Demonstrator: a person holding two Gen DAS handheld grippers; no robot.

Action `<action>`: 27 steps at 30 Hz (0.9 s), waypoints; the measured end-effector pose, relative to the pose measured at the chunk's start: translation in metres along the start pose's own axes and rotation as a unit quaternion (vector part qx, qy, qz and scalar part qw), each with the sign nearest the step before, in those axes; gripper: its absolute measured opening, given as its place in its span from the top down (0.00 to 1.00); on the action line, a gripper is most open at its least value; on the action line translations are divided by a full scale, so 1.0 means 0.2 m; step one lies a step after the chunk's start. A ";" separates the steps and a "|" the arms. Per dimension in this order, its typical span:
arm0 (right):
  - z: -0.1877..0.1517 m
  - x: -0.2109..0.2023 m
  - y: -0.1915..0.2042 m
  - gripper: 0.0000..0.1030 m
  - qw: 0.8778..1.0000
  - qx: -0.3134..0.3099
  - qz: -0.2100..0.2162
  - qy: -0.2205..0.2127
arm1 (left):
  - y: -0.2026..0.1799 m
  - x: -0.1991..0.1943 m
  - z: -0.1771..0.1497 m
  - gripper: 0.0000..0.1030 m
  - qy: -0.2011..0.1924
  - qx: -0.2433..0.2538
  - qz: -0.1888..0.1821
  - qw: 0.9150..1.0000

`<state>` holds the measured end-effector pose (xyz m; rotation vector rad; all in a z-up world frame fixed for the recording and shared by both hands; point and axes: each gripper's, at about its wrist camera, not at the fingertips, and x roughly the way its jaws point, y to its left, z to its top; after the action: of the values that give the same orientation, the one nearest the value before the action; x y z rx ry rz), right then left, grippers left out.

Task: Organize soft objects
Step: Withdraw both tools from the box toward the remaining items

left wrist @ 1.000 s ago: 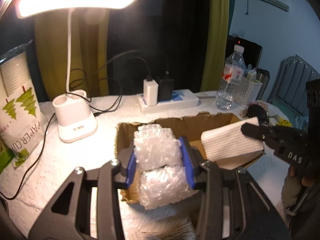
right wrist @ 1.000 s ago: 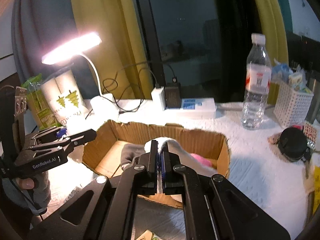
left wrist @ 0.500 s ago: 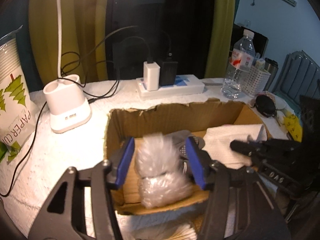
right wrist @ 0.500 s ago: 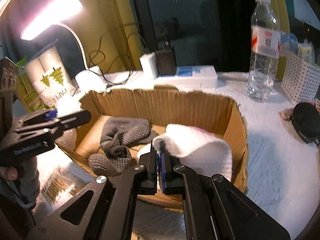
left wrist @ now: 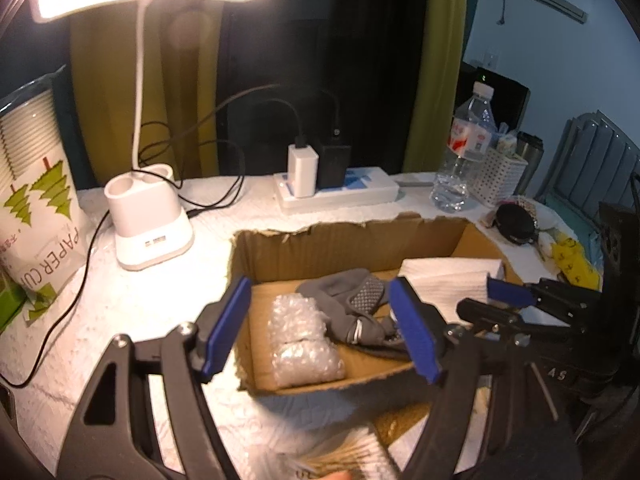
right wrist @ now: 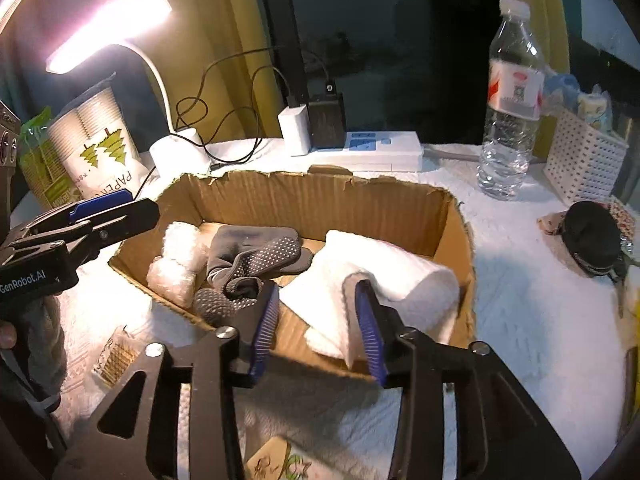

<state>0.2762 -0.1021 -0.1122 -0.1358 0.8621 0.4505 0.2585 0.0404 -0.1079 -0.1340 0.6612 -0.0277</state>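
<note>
An open cardboard box [left wrist: 340, 236] [right wrist: 320, 208] stands on the white table cover. In it lie a roll of bubble wrap [left wrist: 304, 344] [right wrist: 176, 260], grey dotted socks [left wrist: 352, 304] [right wrist: 252, 256] and a folded white towel [left wrist: 448, 280] [right wrist: 384, 264]. My left gripper [left wrist: 320, 328] [right wrist: 136, 208] hovers over the box's near left part. Its jaws are opening, and the bubble wrap lies loose below them, touching neither pad. My right gripper [right wrist: 316, 320] [left wrist: 480, 298] is at the box's near right edge, jaws opening. The towel's near fold hangs beside the right pad, unpinched.
A lit desk lamp [left wrist: 148, 220] stands back left beside a paper-cup bag [left wrist: 36, 200]. Behind the box are a power strip [left wrist: 340, 192] with chargers and cables, a water bottle [right wrist: 508, 120] and a white basket [right wrist: 584, 160]. A black round item [right wrist: 592, 240] lies right.
Both grippers have opened. The left one let go of the bubble wrap, which now lies in the box. The right one released the towel, which has settled into the box.
</note>
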 end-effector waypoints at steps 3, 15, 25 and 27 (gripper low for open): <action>-0.01 -0.05 0.01 0.57 1.000 0.002 -0.009 -0.005 | -0.01 -0.05 -0.02 0.29 -0.001 0.000 -0.002 1.000; -0.09 -0.25 0.10 0.57 0.999 -0.002 -0.023 -0.023 | -0.02 -0.23 -0.11 0.29 -0.009 -0.001 -0.011 1.000; -0.20 -0.33 0.21 0.57 1.000 -0.009 -0.018 -0.019 | 0.00 -0.35 -0.23 0.29 -0.011 -0.009 -0.013 1.000; -0.22 -0.34 0.23 0.56 1.000 -0.009 -0.018 -0.018 | 0.01 -0.37 -0.26 0.29 -0.009 -0.011 -0.013 1.000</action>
<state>0.1875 -0.0963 -0.0870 -0.1595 0.8200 0.4267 0.1679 0.0417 -0.1029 -0.1628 0.6421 -0.0443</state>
